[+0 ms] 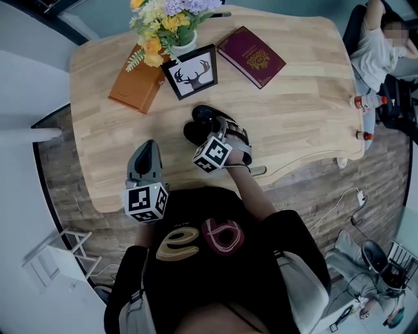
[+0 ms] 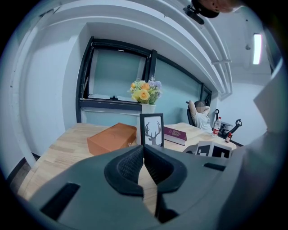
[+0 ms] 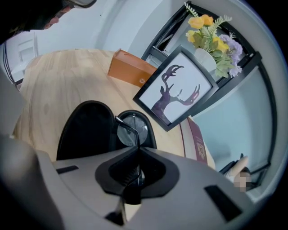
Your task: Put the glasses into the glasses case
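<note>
Right tool (image 3: 135, 152) clamps the glasses (image 3: 132, 128) by a thin arm over the case (image 3: 87, 130); they may slip or twist. Left tool (image 2: 144, 155) pinched together, empty.

Table (image 1: 294, 104): light wood w/ pale grain lines. Glasses case (image 3: 85, 130): black. Glasses (image 3: 130, 128): thin black frame, lens greyish. Box (image 1: 136, 85): orange-brown. Picture frame (image 1: 191, 72): black edge, white sheet w/ dark deer head. Book (image 1: 251, 56): dark red, gold emblem on cover. Flowers (image 1: 166, 16): yellow, lilac, some white, green leaves; vase (image 1: 185, 44) white. Left gripper (image 1: 149, 145) & right gripper (image 1: 219, 127): grey body, black pads; cube (image 1: 145, 201) on each has black-white square markers. Shirt (image 1: 215, 274): black w/ yellow & red print. Floor (image 1: 313, 189): grey-brown planks.
</note>
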`<state>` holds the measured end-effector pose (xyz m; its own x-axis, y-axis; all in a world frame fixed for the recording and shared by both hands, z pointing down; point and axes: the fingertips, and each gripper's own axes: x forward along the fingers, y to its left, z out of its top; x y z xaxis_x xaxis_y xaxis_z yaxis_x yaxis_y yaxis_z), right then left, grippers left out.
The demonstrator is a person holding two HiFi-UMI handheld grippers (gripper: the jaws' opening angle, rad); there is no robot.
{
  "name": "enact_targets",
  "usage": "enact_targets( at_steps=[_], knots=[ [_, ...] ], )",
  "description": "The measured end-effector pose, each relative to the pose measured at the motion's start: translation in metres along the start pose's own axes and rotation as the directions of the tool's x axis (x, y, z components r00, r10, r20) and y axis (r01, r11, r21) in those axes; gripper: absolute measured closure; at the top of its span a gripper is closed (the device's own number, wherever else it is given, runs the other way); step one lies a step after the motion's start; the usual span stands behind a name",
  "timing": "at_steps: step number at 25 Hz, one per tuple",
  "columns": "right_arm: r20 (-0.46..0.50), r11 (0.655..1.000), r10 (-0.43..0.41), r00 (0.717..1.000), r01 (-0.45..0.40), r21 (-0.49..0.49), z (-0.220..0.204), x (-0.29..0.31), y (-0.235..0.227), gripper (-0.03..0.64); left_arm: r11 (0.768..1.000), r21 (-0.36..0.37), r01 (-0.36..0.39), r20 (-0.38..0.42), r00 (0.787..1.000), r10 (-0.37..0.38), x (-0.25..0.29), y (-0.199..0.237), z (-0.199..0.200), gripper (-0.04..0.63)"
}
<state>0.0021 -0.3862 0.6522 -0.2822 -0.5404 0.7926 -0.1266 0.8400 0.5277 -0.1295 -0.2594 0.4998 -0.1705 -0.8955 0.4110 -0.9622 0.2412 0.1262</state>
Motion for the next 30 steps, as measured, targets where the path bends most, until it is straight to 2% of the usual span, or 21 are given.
enact_targets(
  at_steps=[5, 16, 21, 30],
  knots=[
    [-0.002, 1.000, -0.023, 1.000, 0.023, -0.005, 0.000, 0.002, -0.001, 0.595, 1.000, 0.006, 0.007, -0.001, 1.000, -0.007, 0.001, 0.001, 0.000, 0.577],
    [-0.002, 1.000, -0.010, 1.000, 0.010, 0.026, -0.002, 0.005, 0.001, 0.588, 1.000, 0.006, 0.010, 0.003, 1.000, -0.010, 0.002, 0.002, 0.000, 0.577],
    [0.024, 0.998, 0.018, 1.000, -0.020, 0.063, 0.000, 0.003, 0.002, 0.511, 1.000, 0.004, 0.008, 0.006, 1.000, -0.008, -0.001, 0.002, -0.001, 0.577],
    [0.066, 0.994, 0.046, 0.997, -0.052, 0.091, 0.003, -0.010, 0.000, 0.461, 1.000, 0.004, 0.004, 0.021, 1.000, -0.004, -0.007, 0.001, 0.000, 0.577]
  ],
)
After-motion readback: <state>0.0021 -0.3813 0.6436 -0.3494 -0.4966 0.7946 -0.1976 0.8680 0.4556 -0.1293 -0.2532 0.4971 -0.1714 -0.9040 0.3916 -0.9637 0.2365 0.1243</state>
